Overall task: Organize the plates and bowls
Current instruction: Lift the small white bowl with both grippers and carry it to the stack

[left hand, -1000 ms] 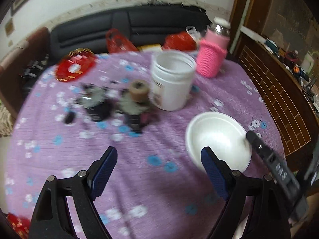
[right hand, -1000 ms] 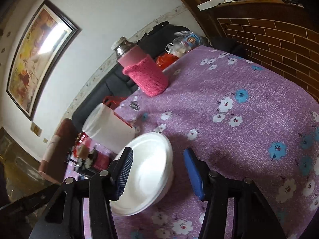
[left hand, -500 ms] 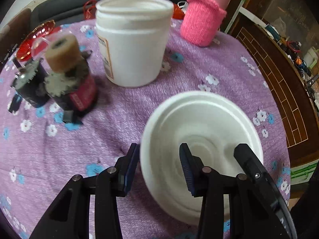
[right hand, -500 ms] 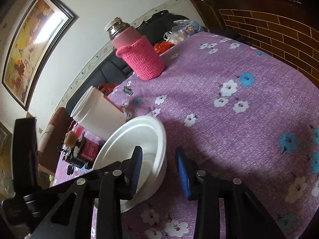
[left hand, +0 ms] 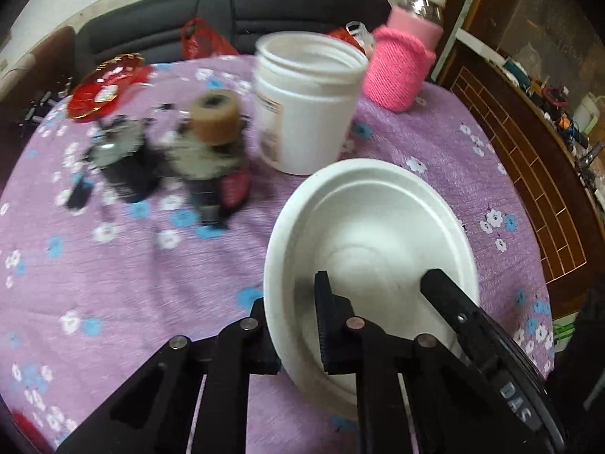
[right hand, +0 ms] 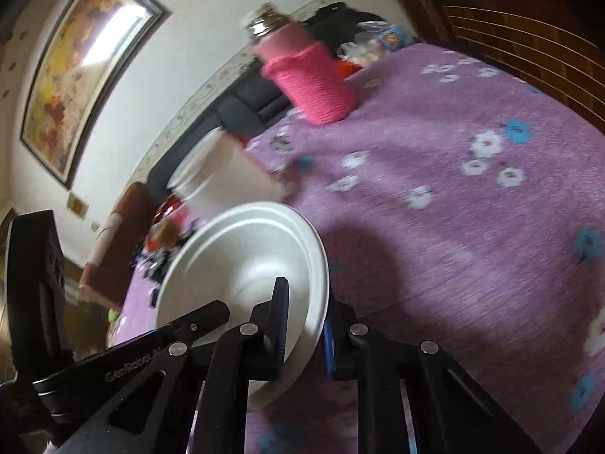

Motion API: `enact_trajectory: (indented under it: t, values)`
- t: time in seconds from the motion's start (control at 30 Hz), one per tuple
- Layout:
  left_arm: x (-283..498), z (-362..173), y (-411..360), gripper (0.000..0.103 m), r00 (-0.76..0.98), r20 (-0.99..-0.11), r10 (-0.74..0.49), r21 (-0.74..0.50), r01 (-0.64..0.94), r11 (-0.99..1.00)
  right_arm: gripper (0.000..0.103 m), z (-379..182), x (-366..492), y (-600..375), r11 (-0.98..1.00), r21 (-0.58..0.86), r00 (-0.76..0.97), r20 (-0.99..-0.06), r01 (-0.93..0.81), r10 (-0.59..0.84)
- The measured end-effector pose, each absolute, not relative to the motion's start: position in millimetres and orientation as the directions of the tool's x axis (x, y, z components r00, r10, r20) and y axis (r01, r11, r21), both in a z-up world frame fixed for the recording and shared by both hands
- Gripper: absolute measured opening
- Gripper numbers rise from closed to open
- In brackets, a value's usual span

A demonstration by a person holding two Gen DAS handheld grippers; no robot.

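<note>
A white foam bowl (left hand: 378,227) sits tilted over the purple flowered tablecloth (left hand: 113,283), right of centre in the left wrist view. My left gripper (left hand: 293,317) has its jaws closing on the bowl's near left rim, one finger inside and one outside, pads pressing the wall. The right wrist view shows the same bowl (right hand: 242,257). My right gripper (right hand: 304,325) is closing on the opposite rim, with the rim pinched between its pads. Each gripper's black finger reaches into the other's view.
Behind the bowl stand a white plastic jar (left hand: 306,102), a pink knit-sleeved flask (left hand: 401,64) and dark bottles with a tan roll (left hand: 213,121). A red tray (left hand: 106,87) lies far left. A brick-patterned wooden cabinet (left hand: 529,174) borders the table's right edge.
Both grippers came in onto the bowl from opposite sides and their jaws went from wide apart to clamped on its rim. The bowl now sits tilted between them.
</note>
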State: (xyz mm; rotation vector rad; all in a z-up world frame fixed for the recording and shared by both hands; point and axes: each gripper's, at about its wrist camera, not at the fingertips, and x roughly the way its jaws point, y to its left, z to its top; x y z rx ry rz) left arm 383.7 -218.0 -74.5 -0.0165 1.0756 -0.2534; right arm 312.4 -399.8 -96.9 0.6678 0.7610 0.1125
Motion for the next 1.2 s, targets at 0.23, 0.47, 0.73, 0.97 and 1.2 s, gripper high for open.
enact_trajectory:
  t: [0.23, 0.47, 0.73, 0.97, 1.2]
  values:
    - [347, -65, -166, 0.013, 0.479, -0.856, -0.194, -0.153, 0.124, 0.981, 0.015, -90, 303, -350, 0.822, 0.567, 0.691, -0.616, 0.054, 0.379]
    - [290, -57, -128, 0.013, 0.486, -0.855, -0.178, -0.132, 0.129, 0.983, 0.015, -82, 259, -306, 0.859, 0.512, 0.64, -0.664, 0.011, 0.387]
    - [205, -37, -85, 0.013, 0.555, -0.815, -0.167, -0.127, 0.109, 0.986, 0.015, -59, 192, -271, 0.856, 0.511, 0.639, -0.633, -0.077, 0.436]
    - [143, -16, -50, 0.013, 0.622, -0.763, -0.176, -0.173, 0.066, 0.983, 0.015, -36, 138, -238, 0.868, 0.476, 0.663, -0.605, -0.144, 0.442]
    - [92, 4, -36, 0.013, 0.679, -0.716, -0.162, -0.166, 0.06, 0.984, 0.015, -16, 92, -223, 0.871, 0.452, 0.702, -0.558, -0.191, 0.443]
